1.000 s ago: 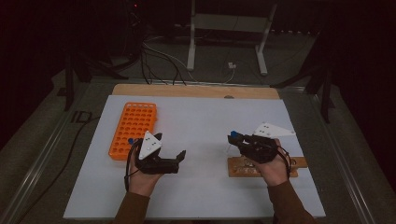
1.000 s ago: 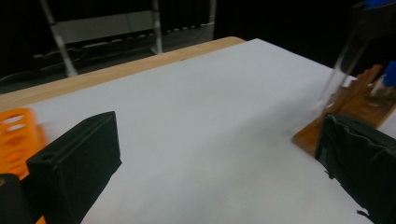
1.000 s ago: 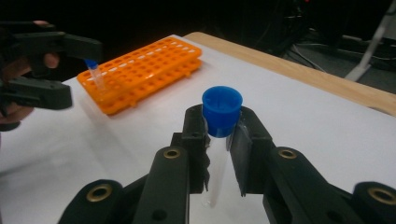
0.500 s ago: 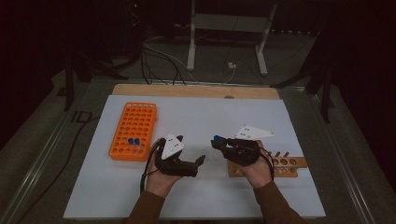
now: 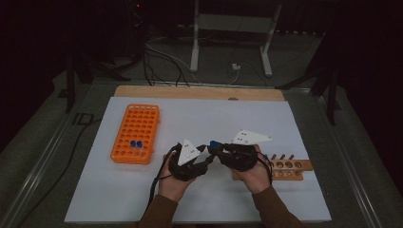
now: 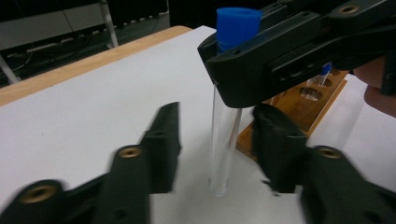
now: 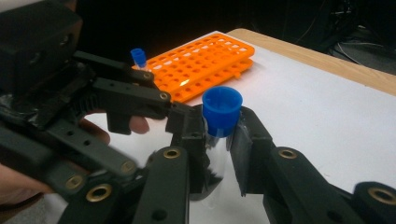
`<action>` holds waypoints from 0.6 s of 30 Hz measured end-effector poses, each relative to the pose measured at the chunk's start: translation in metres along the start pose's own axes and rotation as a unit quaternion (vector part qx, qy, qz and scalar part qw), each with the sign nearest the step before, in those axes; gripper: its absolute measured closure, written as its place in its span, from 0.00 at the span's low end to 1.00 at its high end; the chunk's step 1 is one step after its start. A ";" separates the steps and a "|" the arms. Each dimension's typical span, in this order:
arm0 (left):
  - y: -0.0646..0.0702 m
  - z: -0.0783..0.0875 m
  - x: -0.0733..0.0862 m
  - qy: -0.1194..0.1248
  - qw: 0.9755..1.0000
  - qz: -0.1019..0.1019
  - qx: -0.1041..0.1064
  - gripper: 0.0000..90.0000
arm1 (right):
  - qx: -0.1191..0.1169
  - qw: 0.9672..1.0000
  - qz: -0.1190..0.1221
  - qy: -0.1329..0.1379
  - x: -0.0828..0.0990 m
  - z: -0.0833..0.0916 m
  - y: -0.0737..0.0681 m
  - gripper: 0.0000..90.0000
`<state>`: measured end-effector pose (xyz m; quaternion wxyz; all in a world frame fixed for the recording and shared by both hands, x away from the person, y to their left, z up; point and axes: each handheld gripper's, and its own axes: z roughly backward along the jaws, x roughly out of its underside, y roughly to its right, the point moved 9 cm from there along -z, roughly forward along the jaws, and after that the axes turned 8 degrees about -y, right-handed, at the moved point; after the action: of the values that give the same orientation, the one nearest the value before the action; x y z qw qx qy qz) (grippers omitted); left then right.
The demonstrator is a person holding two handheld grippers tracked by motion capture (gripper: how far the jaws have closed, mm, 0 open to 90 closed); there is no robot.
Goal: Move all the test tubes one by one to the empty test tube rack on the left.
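Passing a capped tube between two grippers above the white mat.

Pinching the clear tube [image 7: 219, 140] just under its blue cap [image 7: 222, 108], the right gripper [image 7: 215, 140] holds it upright, its jaws pressed against the glass on both sides; the left gripper [image 6: 215, 144] has just been closing its jaws, which now stand either side of the tube's lower half with a gap showing on each side, not yet touching it; in the high view the two grippers meet tip to tip near the middle of the mat [image 5: 285, 118], the tube between them; the wooden rack [image 5: 290, 167] lies just beside the right hand [image 5: 254, 173]; the orange rack [image 5: 135, 133], with two blue-capped tubes [image 5: 136, 143] in its near rows, sits apart to the left.
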<state>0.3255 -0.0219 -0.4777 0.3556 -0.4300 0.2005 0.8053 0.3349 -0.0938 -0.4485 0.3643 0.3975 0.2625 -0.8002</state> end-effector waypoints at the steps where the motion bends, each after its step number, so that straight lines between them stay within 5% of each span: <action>1: 0.000 0.000 0.000 0.001 1.000 0.001 0.004 0.70 | -0.001 1.000 0.000 0.000 0.000 0.000 0.000 0.86; 10: 0.005 -0.002 0.002 -0.002 1.000 -0.008 0.019 0.85 | -0.006 1.000 -0.001 -0.001 0.002 0.000 0.000 0.85; 15: -0.003 -0.001 0.004 -0.003 1.000 0.008 0.014 0.86 | -0.030 1.000 -0.006 0.005 0.002 0.003 0.000 0.53; 18: -0.008 0.001 0.006 -0.003 1.000 0.013 0.011 0.86 | -0.008 1.000 -0.011 0.004 0.002 0.007 0.007 0.33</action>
<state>0.3282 -0.0138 -0.4825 0.3503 -0.4210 0.2135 0.8090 0.3360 -0.1036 -0.4474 0.3572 0.3949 0.2748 -0.8006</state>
